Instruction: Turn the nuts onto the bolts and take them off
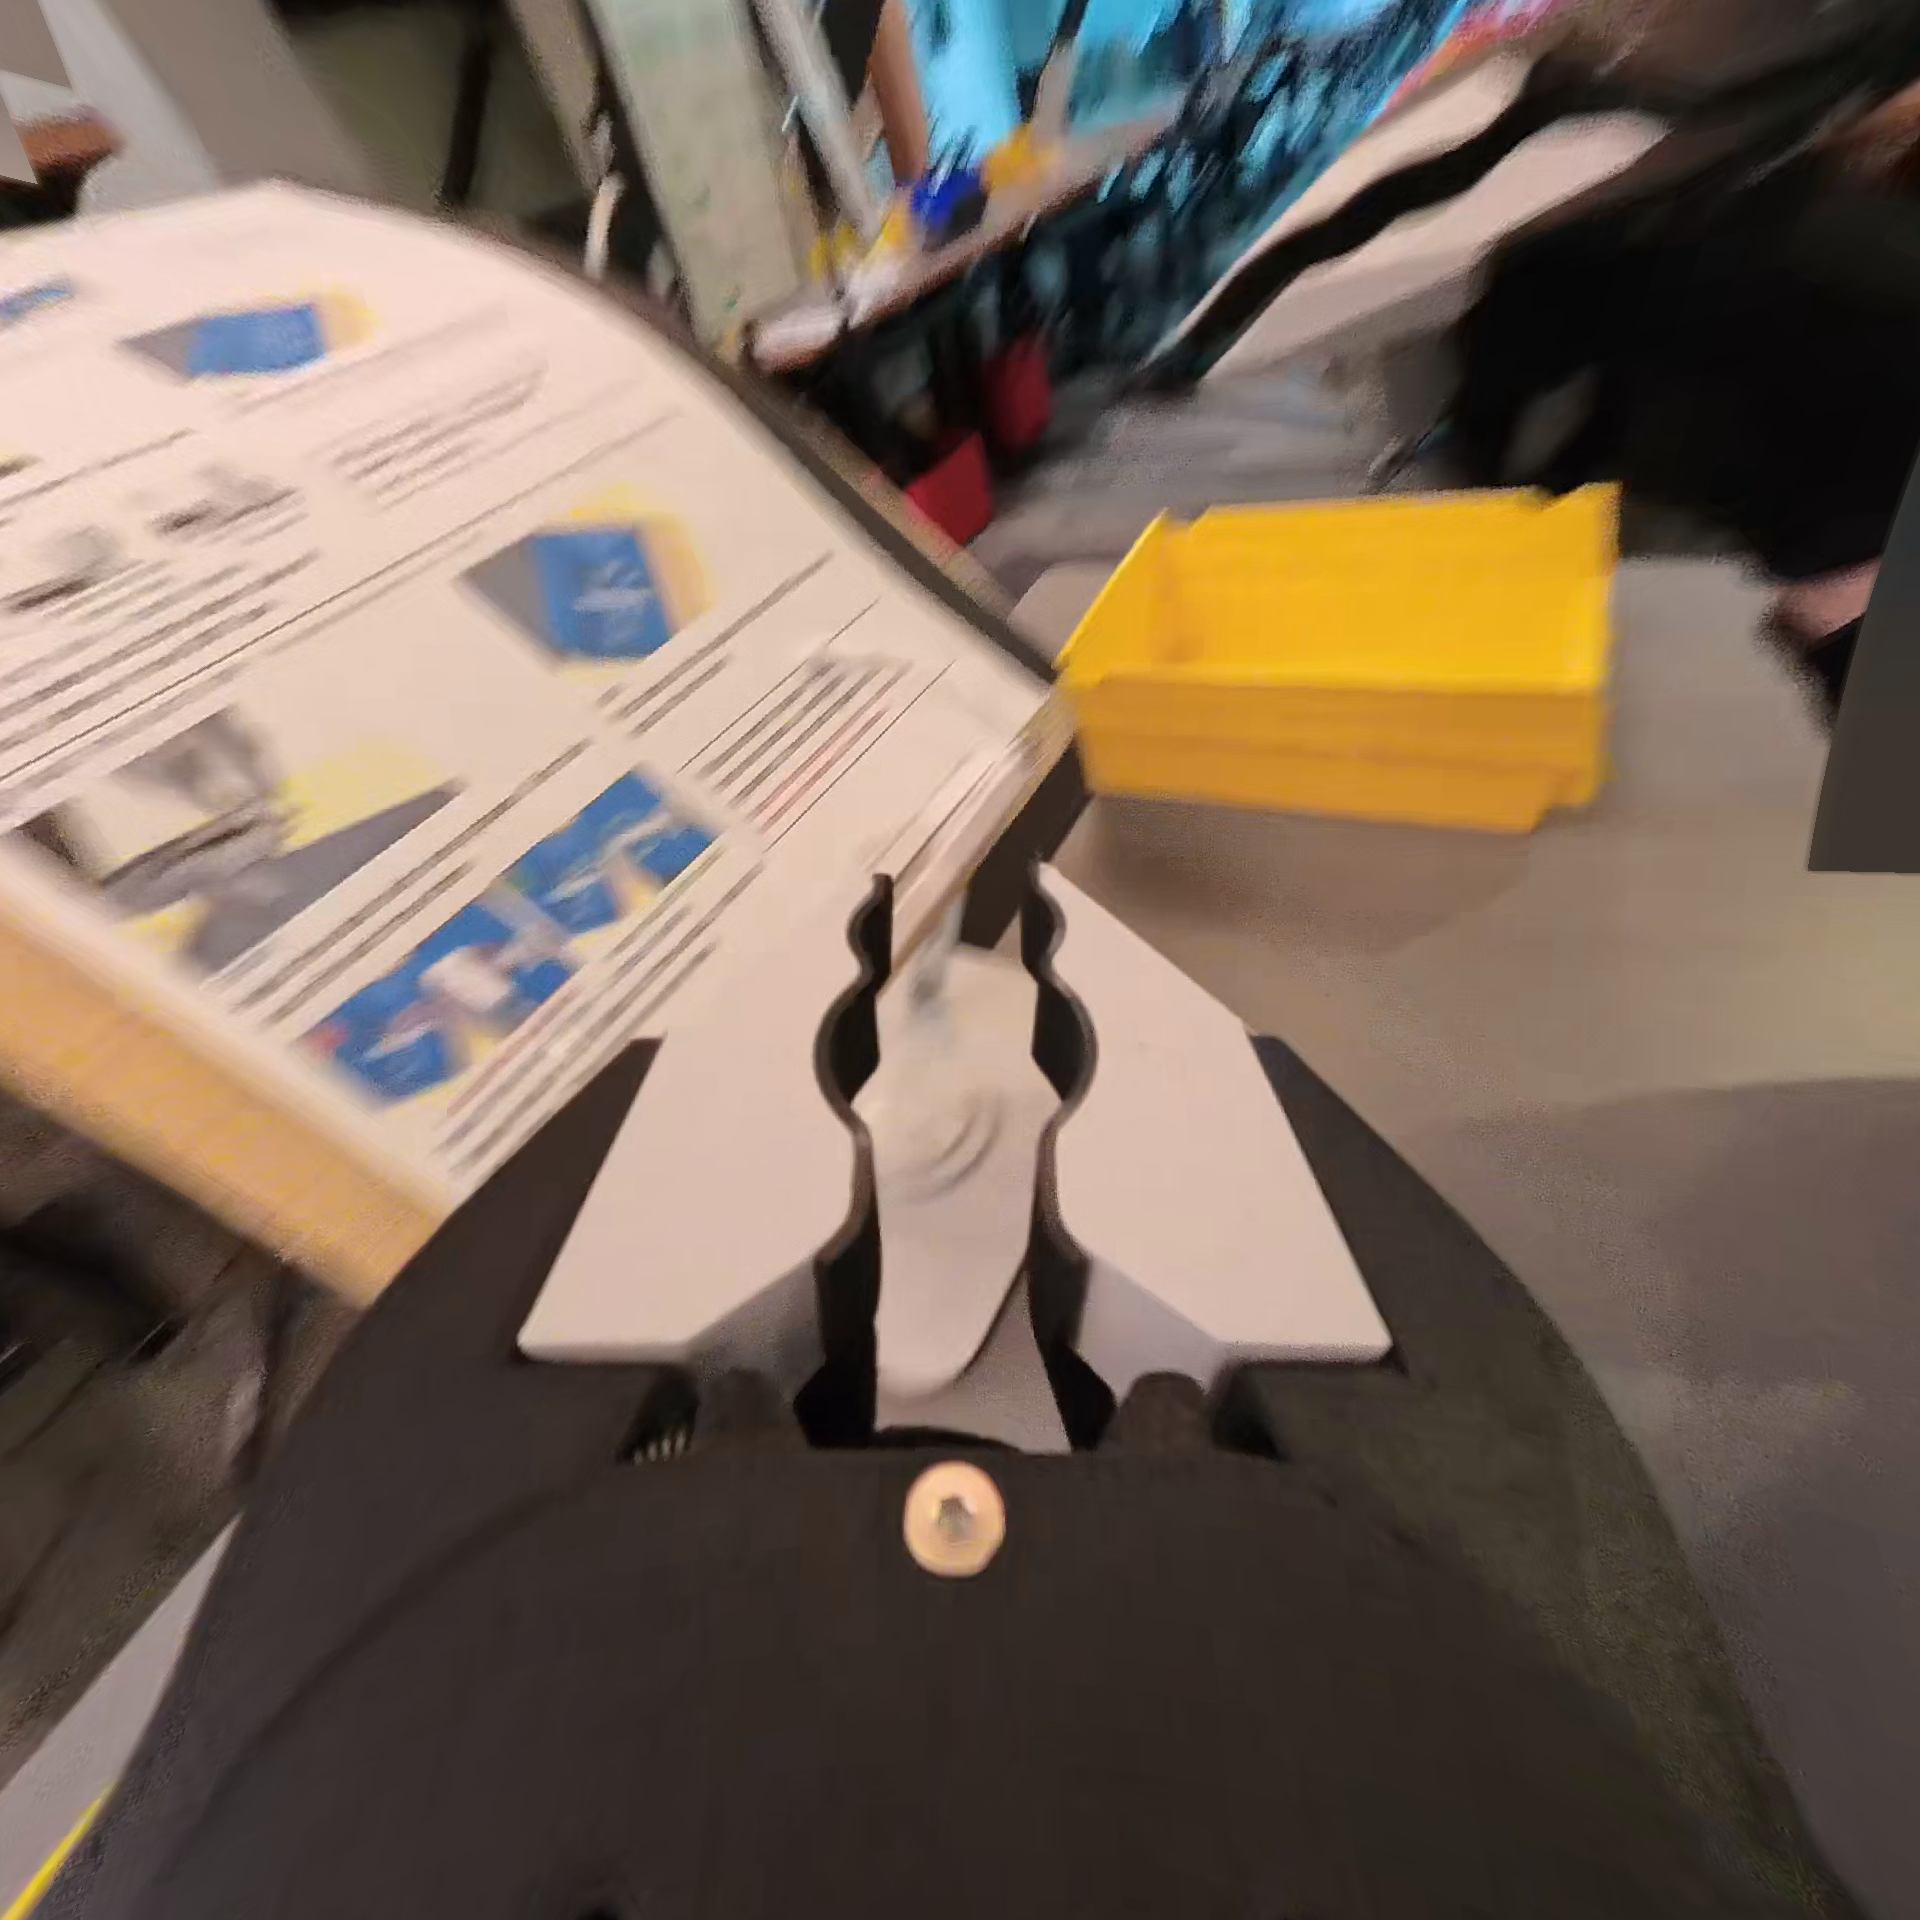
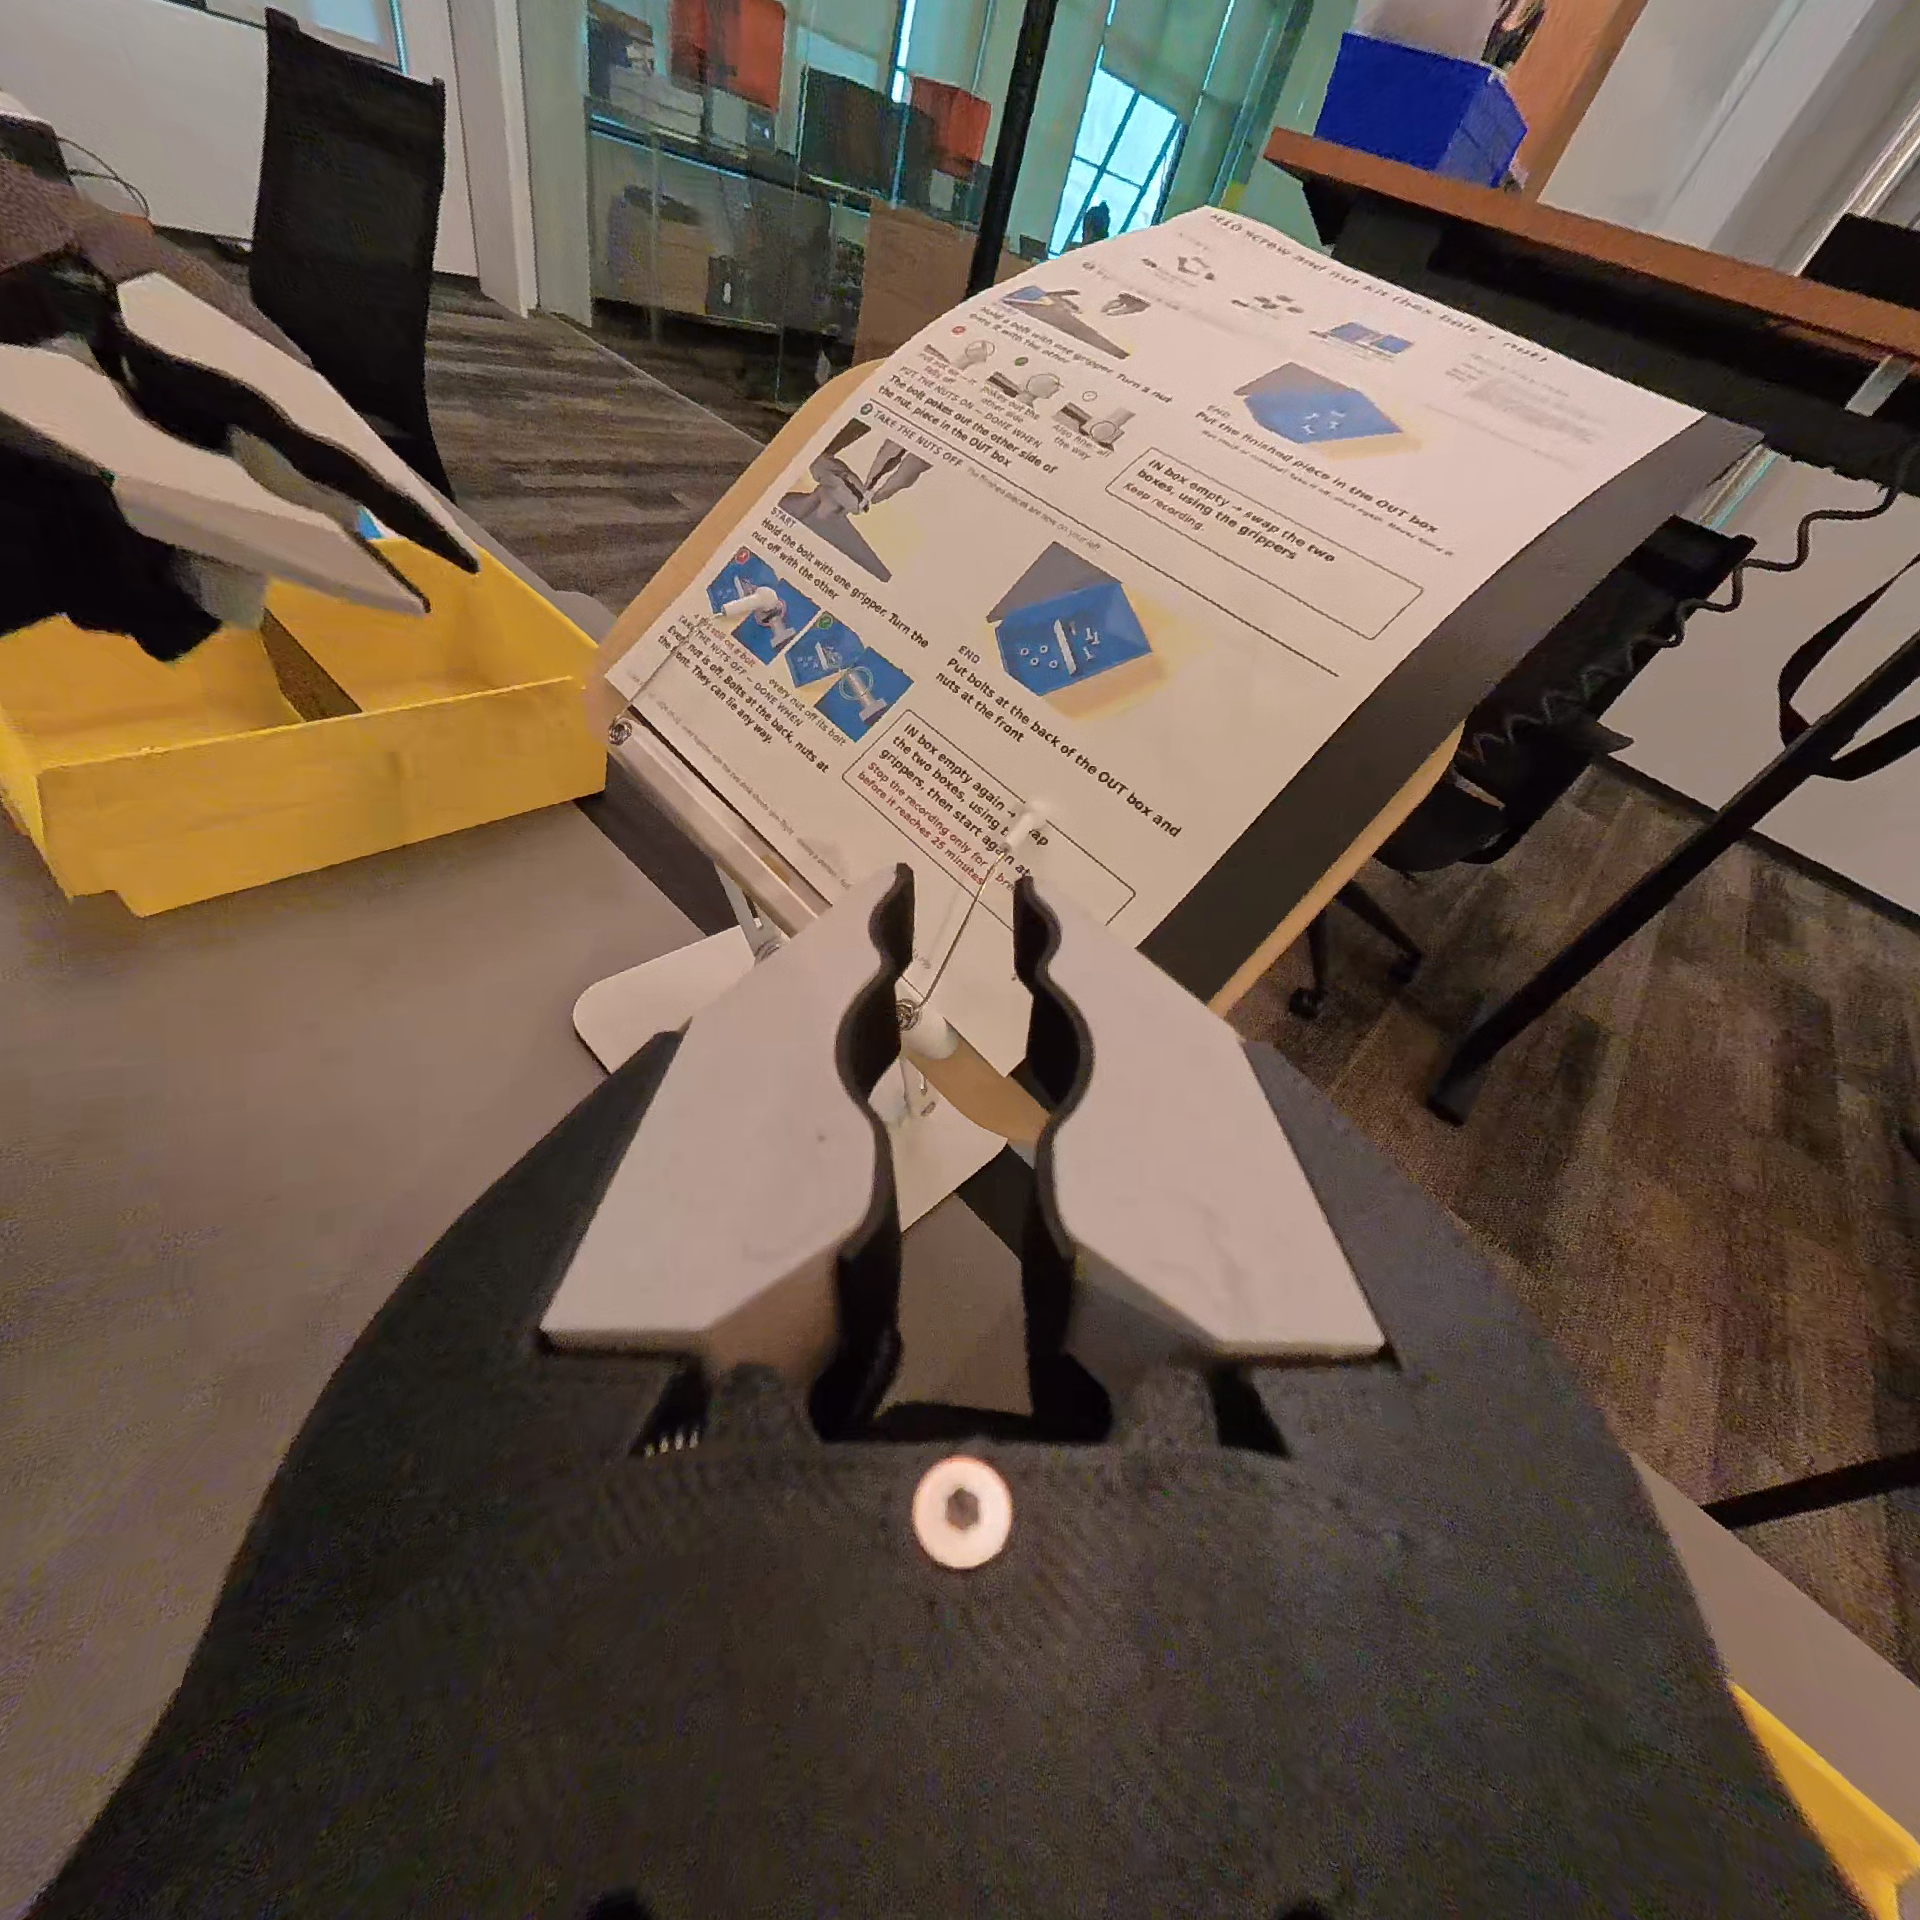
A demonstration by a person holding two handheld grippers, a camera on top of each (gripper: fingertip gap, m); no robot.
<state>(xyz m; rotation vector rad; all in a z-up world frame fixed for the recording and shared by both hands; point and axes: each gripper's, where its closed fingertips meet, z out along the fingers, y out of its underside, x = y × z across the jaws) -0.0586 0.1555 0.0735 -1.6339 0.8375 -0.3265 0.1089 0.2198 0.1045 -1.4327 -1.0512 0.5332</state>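
Nuts and bolts were nowhere to be seen in either view, so I could not say where they lay; my guess was that they sat in one of the bins, out of sight.

The left gripper (image 2: 416, 561) hung over the yellow bin (image 2: 312, 748) at the left of the grey table (image 2: 260, 1091), its tips tilted down toward the bin's hollow. What showed of the bin's inside looked bare, though its near wall hid most of the floor. From its own camera, that gripper (image 1: 956, 904) had its jaws spread with nothing between them, the view smeared by motion.

The right gripper (image 2: 961, 894) also stood parted and empty, pointing at the foot of the stand holding the instruction sheet (image 2: 1195, 540), well apart from the bin. A sliver of a second yellow bin (image 2: 1829, 1808) showed at the lower right corner of its view.

By my reckoning the left gripper was much the nearer to the first bin, and any pick from there would call for a reach downward and forward. No bolt being visible, its long axis could not be told.
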